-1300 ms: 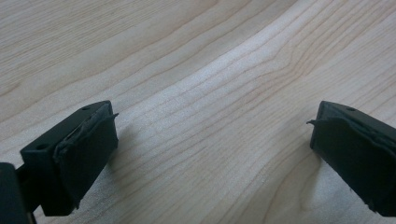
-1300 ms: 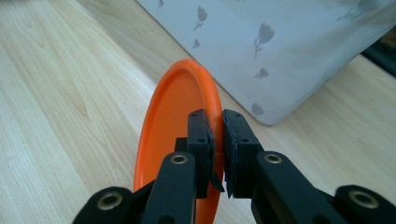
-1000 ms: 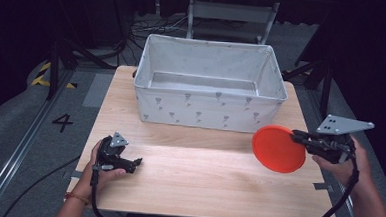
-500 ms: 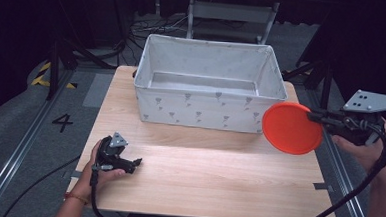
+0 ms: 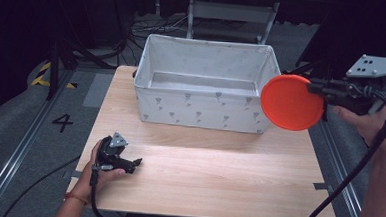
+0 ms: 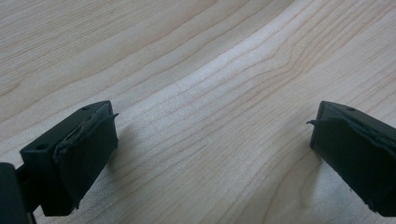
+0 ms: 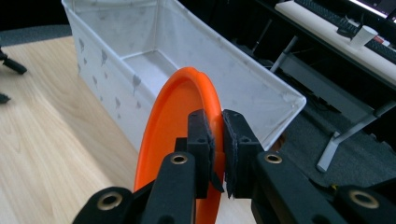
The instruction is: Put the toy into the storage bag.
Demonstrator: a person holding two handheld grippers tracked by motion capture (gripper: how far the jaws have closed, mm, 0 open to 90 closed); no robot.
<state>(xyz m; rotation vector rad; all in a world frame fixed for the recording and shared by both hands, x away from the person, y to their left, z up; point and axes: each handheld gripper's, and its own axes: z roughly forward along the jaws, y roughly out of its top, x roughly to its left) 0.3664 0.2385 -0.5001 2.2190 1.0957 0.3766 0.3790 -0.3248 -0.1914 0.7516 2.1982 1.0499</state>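
Orange plate held up beside the box, ready to go in.

The right gripper (image 5: 316, 91) was clamped on the rim of the orange plate (image 5: 287, 102), which stood on edge in the air just beside the right end of the white box (image 5: 201, 109), near its front corner. The step looked like carrying the plate to the box; next it probably needed to move over the rim and let go. The left gripper (image 5: 128, 162) rested on the table (image 5: 218, 165) well in front of the box, jaws apart and empty.
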